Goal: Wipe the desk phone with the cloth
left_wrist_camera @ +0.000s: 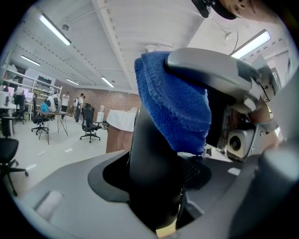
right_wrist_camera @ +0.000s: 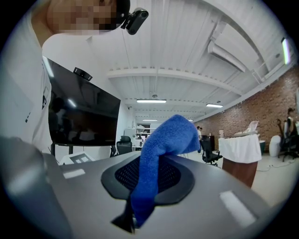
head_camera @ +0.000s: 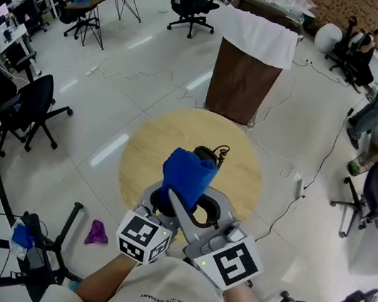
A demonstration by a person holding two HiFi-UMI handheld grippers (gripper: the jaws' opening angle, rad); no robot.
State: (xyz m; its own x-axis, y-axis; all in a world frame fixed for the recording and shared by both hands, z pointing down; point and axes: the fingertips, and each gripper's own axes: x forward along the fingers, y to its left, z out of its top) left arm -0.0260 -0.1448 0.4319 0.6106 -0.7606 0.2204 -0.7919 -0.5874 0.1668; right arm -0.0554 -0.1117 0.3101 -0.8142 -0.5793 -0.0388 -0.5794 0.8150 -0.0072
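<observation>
Both grippers hang close together above the round wooden table [head_camera: 147, 152]. In the left gripper view a black phone handset [left_wrist_camera: 152, 158] stands upright between the jaws of my left gripper [left_wrist_camera: 156, 198], which is shut on it. The blue cloth [left_wrist_camera: 173, 100] is draped over the handset's top end. My right gripper [right_wrist_camera: 135, 212] is shut on the cloth [right_wrist_camera: 159, 149], and one of its grey fingers [left_wrist_camera: 210, 70] lies over the cloth. From the head view the cloth [head_camera: 187, 172] bunches above both grippers, left [head_camera: 165, 204] and right [head_camera: 198, 212]. It half hides the black phone base [head_camera: 210, 155] and its cord.
A brown pedestal with a white cover [head_camera: 251, 64] stands just beyond the table. A dark office chair [head_camera: 29, 111] is at the left, and a purple rag [head_camera: 96, 233] lies on the floor beside a tripod stand [head_camera: 40, 258]. A cable [head_camera: 297, 195] trails across the floor at the right.
</observation>
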